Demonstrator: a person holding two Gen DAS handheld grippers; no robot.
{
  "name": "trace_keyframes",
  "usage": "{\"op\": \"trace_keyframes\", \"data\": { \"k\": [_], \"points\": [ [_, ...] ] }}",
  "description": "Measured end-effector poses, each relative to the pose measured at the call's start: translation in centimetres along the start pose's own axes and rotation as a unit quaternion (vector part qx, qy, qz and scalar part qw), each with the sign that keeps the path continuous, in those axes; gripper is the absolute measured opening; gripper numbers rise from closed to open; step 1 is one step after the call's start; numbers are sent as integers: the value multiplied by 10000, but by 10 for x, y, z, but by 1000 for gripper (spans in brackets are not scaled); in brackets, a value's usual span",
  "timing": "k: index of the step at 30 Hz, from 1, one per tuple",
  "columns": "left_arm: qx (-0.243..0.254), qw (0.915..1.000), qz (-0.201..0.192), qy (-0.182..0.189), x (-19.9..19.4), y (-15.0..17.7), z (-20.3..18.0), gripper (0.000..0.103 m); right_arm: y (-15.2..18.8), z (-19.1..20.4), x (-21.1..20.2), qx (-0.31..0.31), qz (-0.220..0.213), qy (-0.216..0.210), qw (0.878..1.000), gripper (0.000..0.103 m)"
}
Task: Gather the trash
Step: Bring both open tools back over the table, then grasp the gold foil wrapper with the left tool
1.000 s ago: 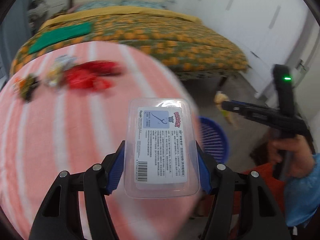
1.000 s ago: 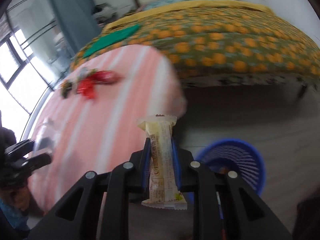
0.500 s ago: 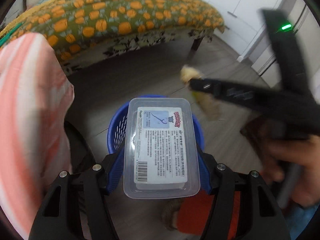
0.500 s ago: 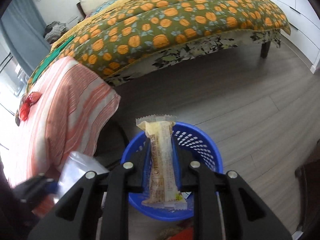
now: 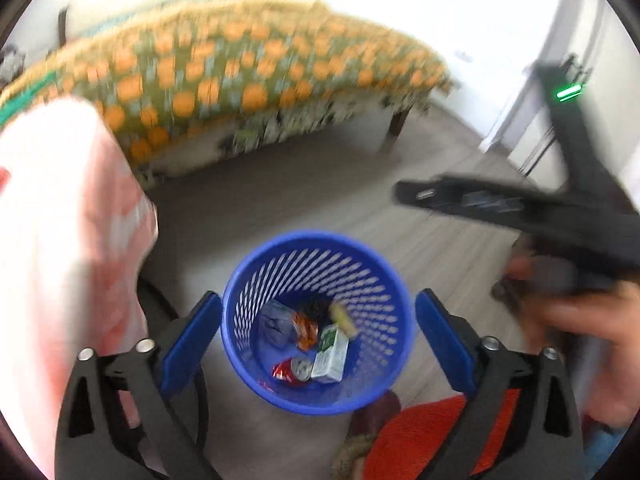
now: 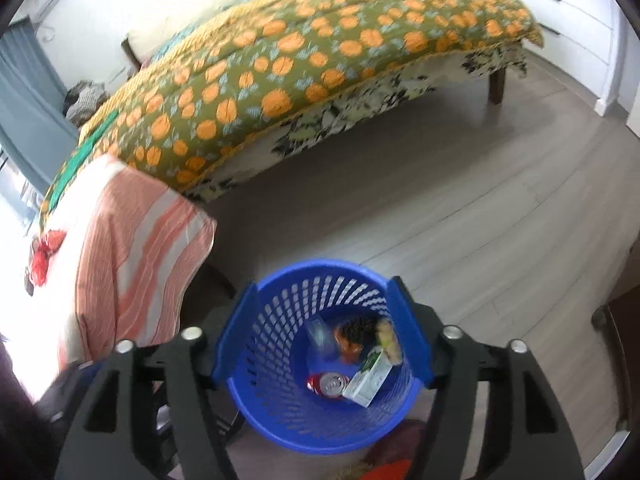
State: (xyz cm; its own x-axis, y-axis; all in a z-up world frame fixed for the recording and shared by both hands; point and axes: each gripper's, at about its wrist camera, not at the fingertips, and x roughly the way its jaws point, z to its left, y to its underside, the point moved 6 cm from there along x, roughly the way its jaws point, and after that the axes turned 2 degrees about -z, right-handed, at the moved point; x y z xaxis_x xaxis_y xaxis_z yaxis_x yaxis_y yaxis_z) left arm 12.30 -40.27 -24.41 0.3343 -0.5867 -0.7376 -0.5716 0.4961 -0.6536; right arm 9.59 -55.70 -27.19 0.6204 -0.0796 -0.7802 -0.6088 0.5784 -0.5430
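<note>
- Bedroom, wood-look floor (image 6: 460, 208); one bed (image 6: 320, 40) under an orange-spotted green cover, one dark bed leg in sight.
- One table under a pink-and-white striped cloth (image 6: 132, 248), left of the basket; red wrappers (image 6: 42, 256) lie on it near the far left edge, number unclear.
- One blue mesh basket (image 6: 320, 276) on the floor, just beside the draped cloth, upright, mouth open to both cameras.
- Trash inside the basket, about six pieces: one red can (image 6: 330, 384); one green-and-white carton (image 6: 368, 378) touching the can; one clear plastic box (image 5: 274, 322); one yellow snack bar (image 5: 343, 316) against the far right wall; one orange wrapper (image 5: 304, 328); one dark crumpled piece (image 6: 356, 332).
- Left gripper (image 5: 318, 328): one, jaws just sprung wide, nothing between them; blue pads frame the basket from above. The box lies in the basket bottom, below and clear of the pads.
- Right gripper (image 6: 322, 332): one, jaws just opened, empty; pads straddle the basket rim in view. The bar lies below them in the basket.
- One hand (image 5: 576, 320) on the right gripper's handle, blurred, at right of the left view.
- One red slipper (image 5: 420, 440) on the floor near the basket.
</note>
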Motion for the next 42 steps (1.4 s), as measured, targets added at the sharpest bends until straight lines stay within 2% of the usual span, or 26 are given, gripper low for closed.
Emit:
{"op": "trace_keyframes", "data": {
  "k": [3,5,9,13,17,21,25,27,29,32,35,39,42],
  "points": [
    [158,9989,-429,116,-53,-2,-5,98,-4,9,-15,-131,-371,75,9992,81],
    [151,9985,-522,115,-80,4,0,98,-3,21,-23,-341,-551,105,9978,82],
    [87,9991,-279,-307,-110,27,28,98,5,59,-38,-1072,-893,192,9900,83],
    [-243,9959,-205,-850,-142,57,85,98,23,107,-46,-1844,-1109,281,9762,84],
    [-921,9883,-157,-1206,-172,82,158,98,64,183,-44,-2402,-870,-221,9666,84],
    [-1423,9728,-131,-1824,-206,107,232,98,101,277,-41,-3029,-517,-739,9487,84],
    [-1751,9581,-129,-2261,-240,131,292,98,111,354,-39,-3522,-370,-1019,9296,84],
    [-1850,9536,-96,-2374,-250,140,316,98,114,393,-29,-3779,-202,-1072,9194,85],
    [-1898,9511,-103,-2433,-260,145,339,98,116,419,-14,-3885,-52,-1143,9143,85],
    [-1912,9537,-93,-2320,-267,148,364,98,124,443,8,-4007,66,-1217,9080,85],
    [-1860,9562,-60,-2260,-268,140,390,98,137,450,27,-4106,331,-1203,9032,87],
    [-1634,9567,-94,-2407,-260,108,429,98,130,446,37,-3832,515,-1283,9133,94],
    [-1530,9574,-162,-2443,-247,76,455,98,131,446,37,-3877,498,-1231,9121,95]
  ]
}}
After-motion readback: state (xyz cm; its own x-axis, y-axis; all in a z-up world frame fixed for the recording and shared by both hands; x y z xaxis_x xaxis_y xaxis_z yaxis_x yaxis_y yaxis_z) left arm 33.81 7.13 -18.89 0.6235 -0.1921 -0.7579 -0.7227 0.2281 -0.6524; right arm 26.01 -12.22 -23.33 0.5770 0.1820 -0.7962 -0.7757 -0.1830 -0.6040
